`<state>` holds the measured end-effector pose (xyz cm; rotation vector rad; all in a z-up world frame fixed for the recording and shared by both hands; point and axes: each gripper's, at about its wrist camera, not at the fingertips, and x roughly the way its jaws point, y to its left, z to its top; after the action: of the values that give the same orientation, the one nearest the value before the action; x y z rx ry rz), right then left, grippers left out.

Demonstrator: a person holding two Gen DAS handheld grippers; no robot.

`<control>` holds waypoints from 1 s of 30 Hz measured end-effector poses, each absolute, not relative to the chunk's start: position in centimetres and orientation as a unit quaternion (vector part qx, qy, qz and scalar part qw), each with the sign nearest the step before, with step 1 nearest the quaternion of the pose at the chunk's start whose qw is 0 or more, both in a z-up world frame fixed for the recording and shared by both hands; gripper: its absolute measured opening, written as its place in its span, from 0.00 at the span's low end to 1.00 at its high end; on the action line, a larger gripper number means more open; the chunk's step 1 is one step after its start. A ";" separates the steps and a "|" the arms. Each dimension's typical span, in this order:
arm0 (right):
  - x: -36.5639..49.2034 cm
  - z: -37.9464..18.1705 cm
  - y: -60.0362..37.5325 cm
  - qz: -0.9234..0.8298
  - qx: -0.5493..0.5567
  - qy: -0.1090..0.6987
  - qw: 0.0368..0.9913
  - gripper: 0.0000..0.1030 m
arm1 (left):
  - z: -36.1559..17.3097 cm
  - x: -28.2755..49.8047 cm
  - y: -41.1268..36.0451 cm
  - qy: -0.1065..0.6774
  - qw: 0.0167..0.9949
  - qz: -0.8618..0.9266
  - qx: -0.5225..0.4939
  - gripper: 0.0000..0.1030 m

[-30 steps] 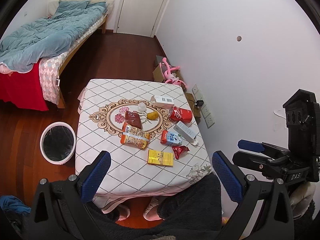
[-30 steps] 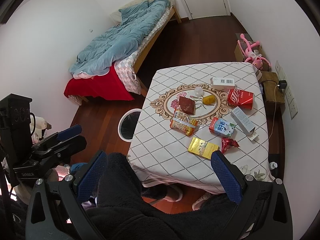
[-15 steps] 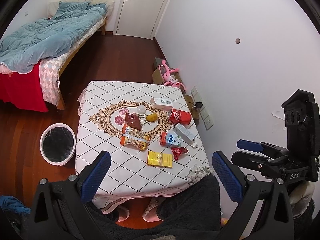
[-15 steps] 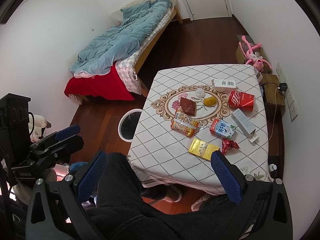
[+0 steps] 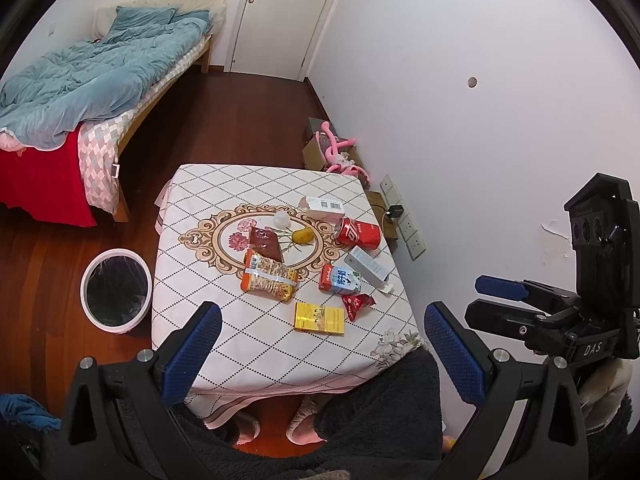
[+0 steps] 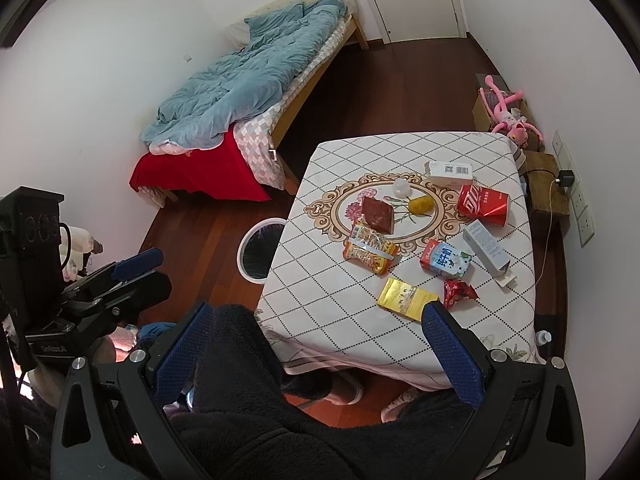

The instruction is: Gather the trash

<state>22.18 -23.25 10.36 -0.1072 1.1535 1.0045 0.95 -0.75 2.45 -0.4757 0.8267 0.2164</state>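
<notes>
Trash lies scattered on a table with a diamond-pattern cloth: a yellow box, a red wrapper, a milk carton, an orange snack pack, a brown packet, a crushed red can and a white box. A white bin with a black liner stands on the floor left of the table. My left gripper and right gripper hang open and empty, high above the near edge.
A long pale carton, a yellow fruit and a small white cup also lie on the cloth. A bed fills the far left. A pink toy and wall sockets sit right of the table. A person's dark fleece legs are below.
Both views have drifted slightly, so the table sits a little lower in frame. Nothing on the table has moved and both grippers stay open.
</notes>
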 end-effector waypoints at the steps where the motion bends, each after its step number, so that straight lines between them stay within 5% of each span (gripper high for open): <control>1: 22.1 10.5 -23.3 0.455 -0.049 0.521 0.721 1.00 | 2.5 0.7 -0.7 0.396 0.883 0.103 -0.228 1.00; 30: 21.1 11.7 -23.4 0.459 -0.051 0.508 0.727 1.00 | 2.3 -0.1 -0.3 0.394 0.885 0.106 -0.225 1.00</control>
<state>21.14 -23.43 11.65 -0.1114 1.1205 1.0126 -0.10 -0.29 2.32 -0.4685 0.8208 0.2210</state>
